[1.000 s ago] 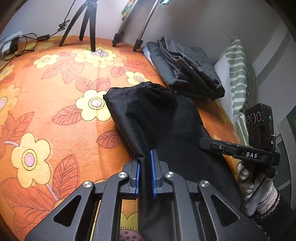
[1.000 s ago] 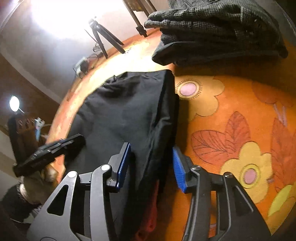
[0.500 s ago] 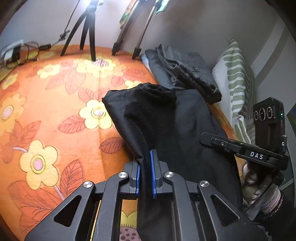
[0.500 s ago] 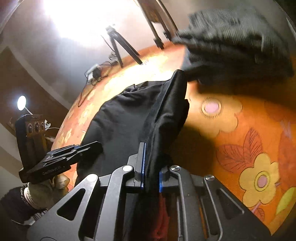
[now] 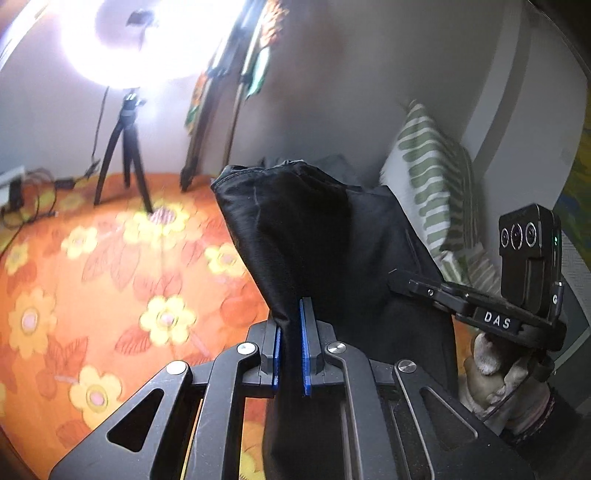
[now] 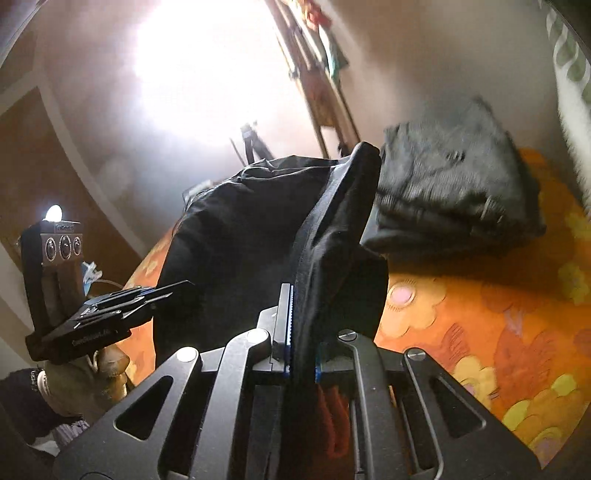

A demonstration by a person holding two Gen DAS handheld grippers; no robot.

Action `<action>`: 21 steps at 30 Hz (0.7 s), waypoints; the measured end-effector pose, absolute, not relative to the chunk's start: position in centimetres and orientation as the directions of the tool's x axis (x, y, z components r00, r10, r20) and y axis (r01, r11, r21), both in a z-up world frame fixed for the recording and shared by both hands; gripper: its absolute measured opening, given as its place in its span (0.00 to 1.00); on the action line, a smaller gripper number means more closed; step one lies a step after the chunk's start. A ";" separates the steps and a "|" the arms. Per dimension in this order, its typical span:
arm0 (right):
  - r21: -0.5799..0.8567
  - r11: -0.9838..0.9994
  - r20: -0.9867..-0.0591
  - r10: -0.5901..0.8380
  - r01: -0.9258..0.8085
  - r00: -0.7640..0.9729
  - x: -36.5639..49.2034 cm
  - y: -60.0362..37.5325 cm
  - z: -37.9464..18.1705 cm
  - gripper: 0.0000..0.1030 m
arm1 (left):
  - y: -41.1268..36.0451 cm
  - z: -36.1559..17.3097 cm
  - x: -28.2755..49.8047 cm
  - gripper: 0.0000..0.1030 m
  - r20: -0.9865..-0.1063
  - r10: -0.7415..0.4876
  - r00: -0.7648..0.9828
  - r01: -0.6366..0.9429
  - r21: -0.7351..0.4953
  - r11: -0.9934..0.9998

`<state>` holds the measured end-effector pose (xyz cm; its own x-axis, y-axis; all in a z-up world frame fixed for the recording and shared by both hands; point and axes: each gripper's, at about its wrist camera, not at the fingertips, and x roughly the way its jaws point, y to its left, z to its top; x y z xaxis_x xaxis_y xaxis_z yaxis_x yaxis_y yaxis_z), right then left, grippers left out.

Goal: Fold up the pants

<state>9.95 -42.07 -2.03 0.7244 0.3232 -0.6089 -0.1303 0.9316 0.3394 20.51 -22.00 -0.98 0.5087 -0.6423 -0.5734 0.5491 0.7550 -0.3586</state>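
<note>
The black pants [image 5: 317,236] are lifted off the orange flowered bed cover [image 5: 110,266] and hang between both grippers. My left gripper [image 5: 291,332] is shut on one edge of the pants. My right gripper [image 6: 302,328] is shut on the other edge of the pants [image 6: 251,229]. The right gripper also shows at the right of the left wrist view [image 5: 413,286], and the left gripper at the left of the right wrist view [image 6: 162,295].
A stack of folded dark clothes [image 6: 450,199] lies on the bed beyond the pants. A green striped pillow [image 5: 436,188] leans on the wall. A tripod [image 5: 125,147] with a bright ring light [image 5: 147,33] and more stands are at the far edge.
My right gripper has shut on the pants edge. Both grippers have then raised the pants up off the bed, so the cameras tilt toward the wall and light.
</note>
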 end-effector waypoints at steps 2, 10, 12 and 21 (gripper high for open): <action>0.333 0.934 -0.583 0.310 -0.127 0.751 9.5 -42.4 -0.5 0.09 | -22.6 0.4 20.8 0.07 -0.554 -0.655 0.514 0.572 -0.348 0.743; 0.269 0.958 -0.459 0.221 -0.102 0.860 7.7 -44.3 6.1 0.09 | -26.9 6.7 22.7 0.07 -0.464 -0.721 0.514 0.668 -0.311 0.676; 0.235 0.968 -0.440 0.188 -0.090 0.878 7.7 -45.0 7.5 0.09 | -28.2 7.6 23.3 0.07 -0.449 -0.734 0.509 0.686 -0.305 0.661; 0.156 0.987 -0.447 0.089 -0.020 0.890 11.9 -50.5 11.1 0.08 | -34.3 8.4 29.0 0.07 -0.420 -0.772 0.477 0.700 -0.350 0.623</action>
